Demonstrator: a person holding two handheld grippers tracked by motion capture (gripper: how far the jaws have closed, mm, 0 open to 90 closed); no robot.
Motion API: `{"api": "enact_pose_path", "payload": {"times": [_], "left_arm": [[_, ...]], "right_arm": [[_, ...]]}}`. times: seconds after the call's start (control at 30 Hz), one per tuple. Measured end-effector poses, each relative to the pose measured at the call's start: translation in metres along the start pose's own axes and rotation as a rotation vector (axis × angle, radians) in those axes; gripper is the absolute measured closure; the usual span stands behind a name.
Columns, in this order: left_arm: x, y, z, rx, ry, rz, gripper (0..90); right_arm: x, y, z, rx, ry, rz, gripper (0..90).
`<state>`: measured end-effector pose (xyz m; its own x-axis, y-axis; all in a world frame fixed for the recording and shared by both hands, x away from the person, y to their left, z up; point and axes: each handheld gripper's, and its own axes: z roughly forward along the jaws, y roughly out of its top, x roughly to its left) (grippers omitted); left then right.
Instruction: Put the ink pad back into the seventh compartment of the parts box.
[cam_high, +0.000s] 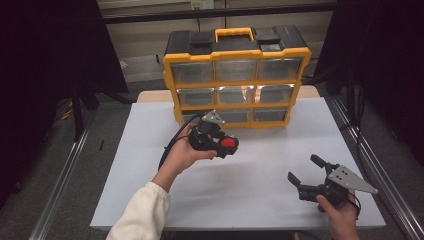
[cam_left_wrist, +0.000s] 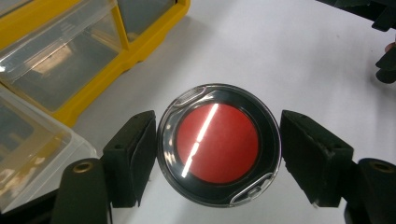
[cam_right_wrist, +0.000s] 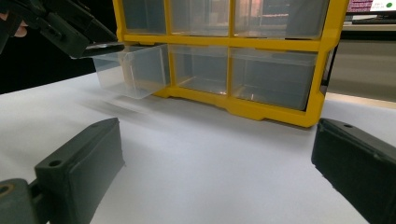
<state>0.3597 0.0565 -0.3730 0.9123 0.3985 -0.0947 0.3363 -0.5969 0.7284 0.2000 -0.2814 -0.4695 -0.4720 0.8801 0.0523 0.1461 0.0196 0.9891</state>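
A round clear case with a red disc inside (cam_left_wrist: 218, 144) sits between the two black jaws of my left gripper (cam_left_wrist: 217, 128), which is shut on its rim. In the high view that gripper (cam_high: 226, 144) hovers over the white board just in front of the yellow-and-black drawer organizer (cam_high: 235, 50), with the red disc (cam_high: 229, 142) facing up. The organizer's bottom left clear drawer (cam_right_wrist: 130, 70) is pulled out, right beside the left gripper. My right gripper (cam_high: 304, 168) rests near the front right of the board, open, with bare white surface between its jaws (cam_right_wrist: 219, 140).
The white board (cam_high: 150, 150) covers the tabletop, and the organizer stands at its far edge. Metal rails (cam_high: 370, 165) run along both sides of the table. Dark curtains hang to the left and right.
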Motion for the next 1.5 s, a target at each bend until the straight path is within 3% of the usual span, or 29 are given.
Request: {"api": "enact_pose_path", "payload": {"times": [0.77,1.5], "left_arm": [[0.009,0.006,-0.010,-0.027,0.020,-0.036,29.3],[0.015,0.010,-0.019,-0.042,0.043,-0.046,29.3]], "right_arm": [[0.000,0.000,0.000,0.000,-0.006,0.008,1.7],[0.001,0.000,0.000,-0.005,-0.009,0.013,1.4]]}}
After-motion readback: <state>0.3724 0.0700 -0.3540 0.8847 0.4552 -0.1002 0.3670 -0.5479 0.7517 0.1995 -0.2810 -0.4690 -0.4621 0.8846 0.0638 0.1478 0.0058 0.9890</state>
